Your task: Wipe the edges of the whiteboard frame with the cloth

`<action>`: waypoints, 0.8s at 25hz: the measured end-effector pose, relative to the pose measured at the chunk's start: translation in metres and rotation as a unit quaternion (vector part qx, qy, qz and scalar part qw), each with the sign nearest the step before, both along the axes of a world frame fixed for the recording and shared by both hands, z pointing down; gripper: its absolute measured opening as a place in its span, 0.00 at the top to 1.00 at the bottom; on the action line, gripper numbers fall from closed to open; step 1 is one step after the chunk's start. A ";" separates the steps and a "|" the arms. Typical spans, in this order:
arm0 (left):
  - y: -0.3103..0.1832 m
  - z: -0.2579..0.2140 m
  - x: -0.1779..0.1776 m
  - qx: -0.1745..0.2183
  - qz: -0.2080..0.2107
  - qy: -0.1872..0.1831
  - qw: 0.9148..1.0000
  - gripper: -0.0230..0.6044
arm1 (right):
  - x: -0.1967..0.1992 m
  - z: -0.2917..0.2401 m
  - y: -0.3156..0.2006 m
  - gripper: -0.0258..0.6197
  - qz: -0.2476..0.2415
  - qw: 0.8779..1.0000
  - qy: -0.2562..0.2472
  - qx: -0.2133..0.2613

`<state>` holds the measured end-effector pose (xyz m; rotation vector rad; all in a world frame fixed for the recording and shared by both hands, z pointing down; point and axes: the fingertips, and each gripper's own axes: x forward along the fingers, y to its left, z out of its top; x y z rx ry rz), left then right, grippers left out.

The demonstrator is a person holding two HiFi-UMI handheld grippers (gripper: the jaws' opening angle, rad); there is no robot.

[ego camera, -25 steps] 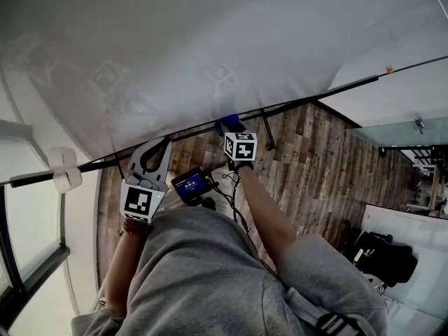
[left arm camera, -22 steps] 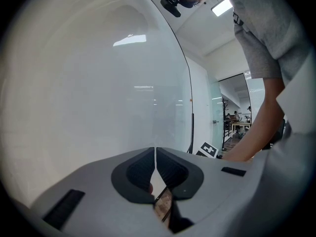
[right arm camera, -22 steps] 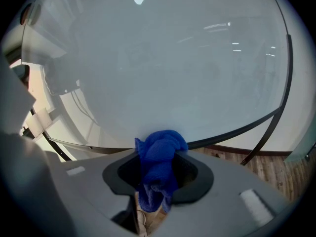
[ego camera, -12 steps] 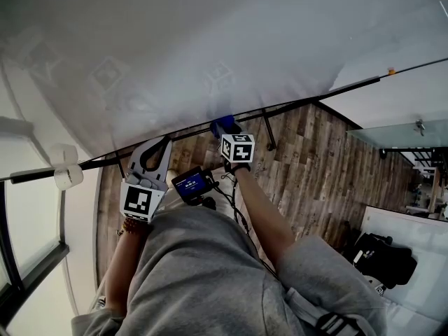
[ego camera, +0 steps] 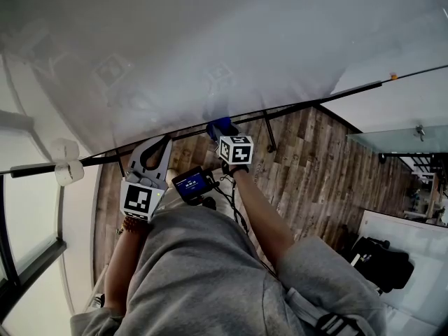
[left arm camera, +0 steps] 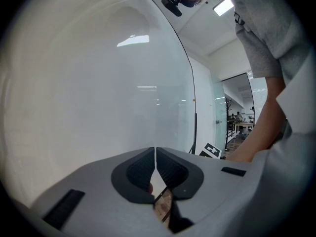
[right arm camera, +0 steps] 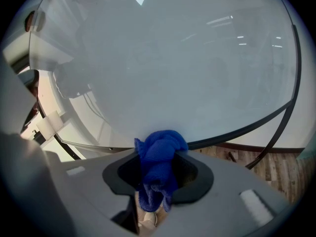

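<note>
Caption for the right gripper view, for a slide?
Right gripper holds a blue cloth at the whiteboard's dark lower frame edge.

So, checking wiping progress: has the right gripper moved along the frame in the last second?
Yes. The right gripper, shut on the blue cloth, has slid slightly left along the bottom frame edge, away from the black strut.

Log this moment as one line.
right claw: shut on blue cloth | cloth at whiteboard frame, lower edge | left claw: shut, empty

Head camera: above me, steeply down. Both jaw cameras: close, facing whiteboard point(ego camera: 210, 47). All three share it.
</note>
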<state>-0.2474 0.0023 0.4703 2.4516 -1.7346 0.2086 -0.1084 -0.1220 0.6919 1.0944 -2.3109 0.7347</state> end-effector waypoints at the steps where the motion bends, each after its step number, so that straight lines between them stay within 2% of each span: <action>1: 0.000 0.001 0.000 -0.002 0.000 0.001 1.000 0.93 | -0.001 0.000 0.001 0.74 -0.003 1.000 0.000 -0.001; 20: -0.001 0.000 -0.006 0.005 -0.012 -0.004 1.000 0.93 | -0.041 0.003 0.028 0.74 -0.079 0.997 -0.006 -0.017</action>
